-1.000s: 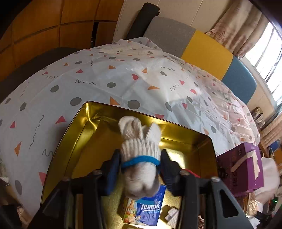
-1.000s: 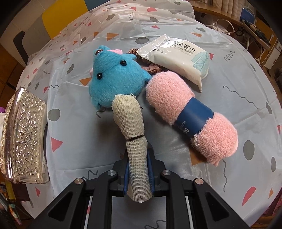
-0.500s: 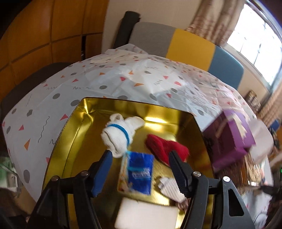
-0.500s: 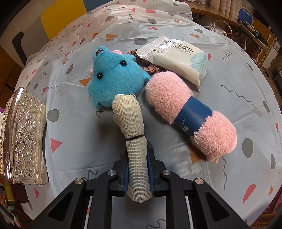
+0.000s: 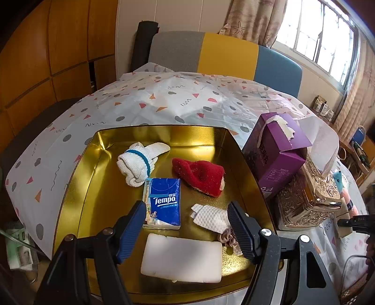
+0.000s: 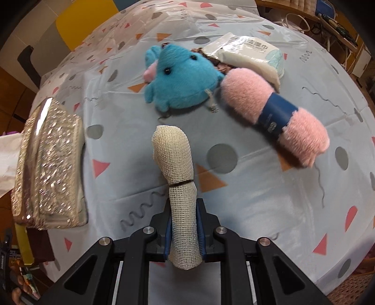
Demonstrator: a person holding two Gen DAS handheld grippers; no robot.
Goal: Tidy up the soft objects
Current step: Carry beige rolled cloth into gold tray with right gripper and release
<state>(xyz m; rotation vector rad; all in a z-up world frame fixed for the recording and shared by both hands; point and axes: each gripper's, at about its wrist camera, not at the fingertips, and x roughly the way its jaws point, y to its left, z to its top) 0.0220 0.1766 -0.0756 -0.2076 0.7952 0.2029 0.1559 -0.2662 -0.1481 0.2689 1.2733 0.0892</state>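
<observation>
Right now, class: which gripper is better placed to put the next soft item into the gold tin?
Right: the right gripper already clamps the mesh roll. The left gripper hangs empty, jaws opening, above the gold tin.

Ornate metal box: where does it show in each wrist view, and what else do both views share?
Left wrist: ornate metal box at the right edge, right of the gold tray, under the purple tissue box.
Right wrist: the same box at the left edge, on the patterned tablecloth.
Shared landmark: the blue plush toy, only a sliver in the left view.

Wood-panelled wall [image 5: 54,47], grey-yellow-blue chair back [image 5: 225,56], bright barred window [image 5: 328,40], patterned curtain [image 5: 255,21]
</observation>
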